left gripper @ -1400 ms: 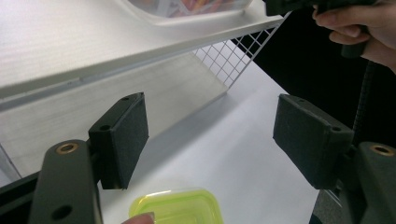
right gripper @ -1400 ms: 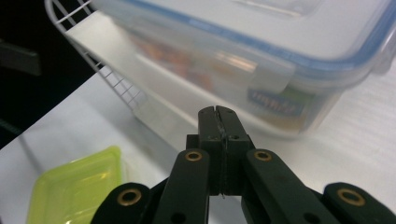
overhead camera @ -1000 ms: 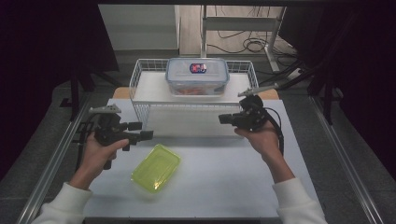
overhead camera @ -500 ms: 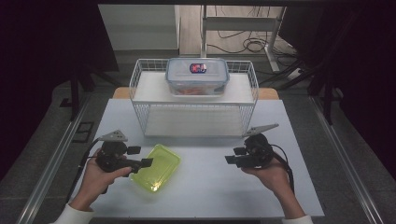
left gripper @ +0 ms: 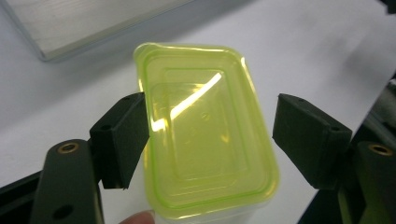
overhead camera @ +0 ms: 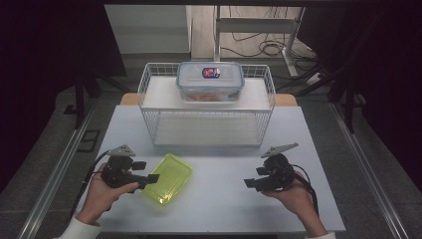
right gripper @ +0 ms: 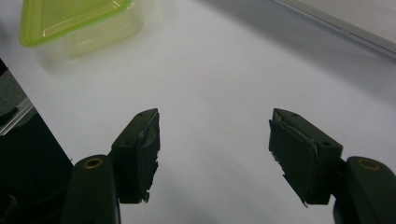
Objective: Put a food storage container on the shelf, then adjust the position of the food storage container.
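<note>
High view: the green box lies on the white table, near its front left, well in front of the wire rack that carries a clear tub. The left gripper sits at the box's left edge, jaws apart. The right gripper hovers well to the right, with bare table between it and the box.

Left gripper view: the box lies between the jaws; the left pad touches or nearly touches its long edge, the right pad stands clear with a gap.

Right gripper view: the right gripper has just been opening, jaws wide, nothing between them. The box sits far off at upper left.
</note>
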